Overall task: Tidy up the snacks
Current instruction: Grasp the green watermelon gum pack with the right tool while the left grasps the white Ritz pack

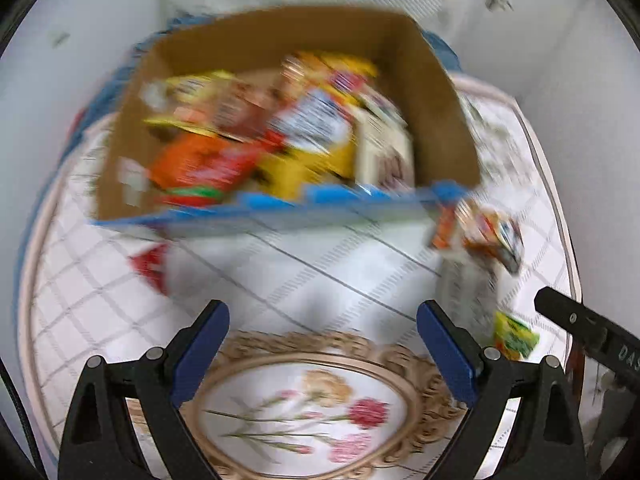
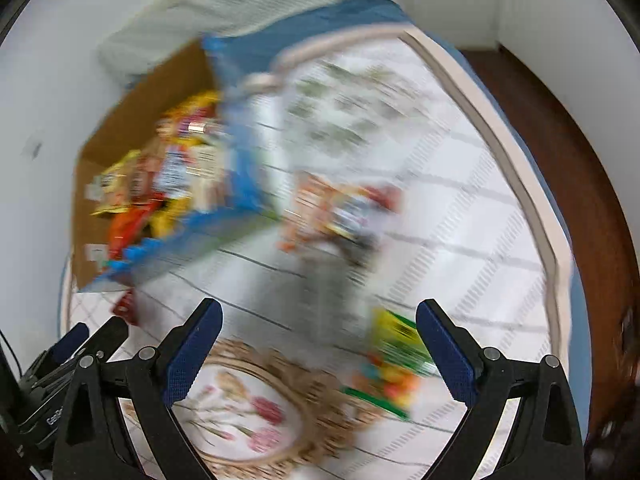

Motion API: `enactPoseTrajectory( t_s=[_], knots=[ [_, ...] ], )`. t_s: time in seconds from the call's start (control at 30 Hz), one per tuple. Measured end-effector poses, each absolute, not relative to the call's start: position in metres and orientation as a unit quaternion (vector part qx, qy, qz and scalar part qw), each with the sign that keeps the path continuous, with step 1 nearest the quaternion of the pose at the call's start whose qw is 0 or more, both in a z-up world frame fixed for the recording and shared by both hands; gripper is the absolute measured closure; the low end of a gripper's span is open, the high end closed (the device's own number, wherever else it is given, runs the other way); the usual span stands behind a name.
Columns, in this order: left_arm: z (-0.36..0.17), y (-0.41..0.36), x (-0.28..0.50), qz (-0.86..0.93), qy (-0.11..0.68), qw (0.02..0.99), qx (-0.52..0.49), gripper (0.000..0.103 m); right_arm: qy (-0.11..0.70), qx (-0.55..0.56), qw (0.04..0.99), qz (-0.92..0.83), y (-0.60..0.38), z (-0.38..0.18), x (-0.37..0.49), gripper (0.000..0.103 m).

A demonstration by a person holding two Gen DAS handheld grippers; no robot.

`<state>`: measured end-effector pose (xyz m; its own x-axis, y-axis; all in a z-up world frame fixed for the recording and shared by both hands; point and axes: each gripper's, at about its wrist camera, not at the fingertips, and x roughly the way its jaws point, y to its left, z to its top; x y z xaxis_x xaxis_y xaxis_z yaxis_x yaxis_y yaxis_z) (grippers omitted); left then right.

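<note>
Left gripper (image 1: 322, 344): fingers spread wide, holding nothing, hovering over the desk (image 1: 320, 272) with its flowered cloth.
Right gripper (image 2: 320, 344): fingers also spread wide and empty; both views are smeared with blur.
Box (image 1: 288, 120): an open cardboard box straight ahead of the left fingers, well beyond their tips, heaped with bright snack packets.
Loose packet (image 2: 340, 212): an orange and white packet lying on the cloth ahead of the right fingers, just beside the box's near corner.
Green packet (image 2: 396, 360): a green and yellow packet just inside the right-hand finger of the right gripper, close to its pad.
Red item (image 1: 150, 266): something small and red beyond the left gripper's left finger; too blurred to name.
Risks: closing now could pinch only an edge of the green packet, letting it slip; fingers could snag the cloth, dragging packets; a careless reach might nudge the box or spill its heap.
</note>
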<state>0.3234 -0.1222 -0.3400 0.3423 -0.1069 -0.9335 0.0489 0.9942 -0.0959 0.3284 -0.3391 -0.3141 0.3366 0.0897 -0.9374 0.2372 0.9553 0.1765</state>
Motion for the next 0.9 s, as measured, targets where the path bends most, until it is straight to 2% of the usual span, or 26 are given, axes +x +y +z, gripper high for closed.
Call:
enactPoseTrajectory(
  t_s=[0.23,0.4,0.5,0.53,0.57,0.67,0.9],
  knots=[
    [-0.385,-0.192,0.322,-0.063,0.599,0.797,0.038,0.008,0.608,0.227,0.757,-0.081,-0.398,-0.375,0.289,0.004],
    [-0.406,-0.201,0.32,-0.045,0.616,0.784,0.055,0.008,0.61,0.258,0.742,-0.101,-0.408,-0.413,0.282,0.006],
    [-0.41,-0.198,0.319,-0.036,0.619,0.783,0.051,0.008,0.611,0.236,0.749,-0.102,-0.406,-0.418,0.279,0.01],
    [-0.411,-0.198,0.319,-0.034,0.62,0.783,0.049,0.008,0.613,0.222,0.752,-0.099,-0.403,-0.419,0.28,0.014],
    [-0.411,-0.197,0.319,-0.033,0.621,0.782,0.043,0.008,0.613,0.209,0.756,-0.092,-0.401,-0.419,0.279,0.025],
    [-0.41,-0.195,0.32,-0.038,0.623,0.78,0.027,0.008,0.614,0.177,0.767,-0.059,-0.396,-0.414,0.281,0.047],
    [-0.417,-0.236,0.34,-0.098,0.653,0.751,-0.004,0.008,0.619,0.117,0.775,-0.052,-0.414,-0.399,0.278,0.048]
  ],
)
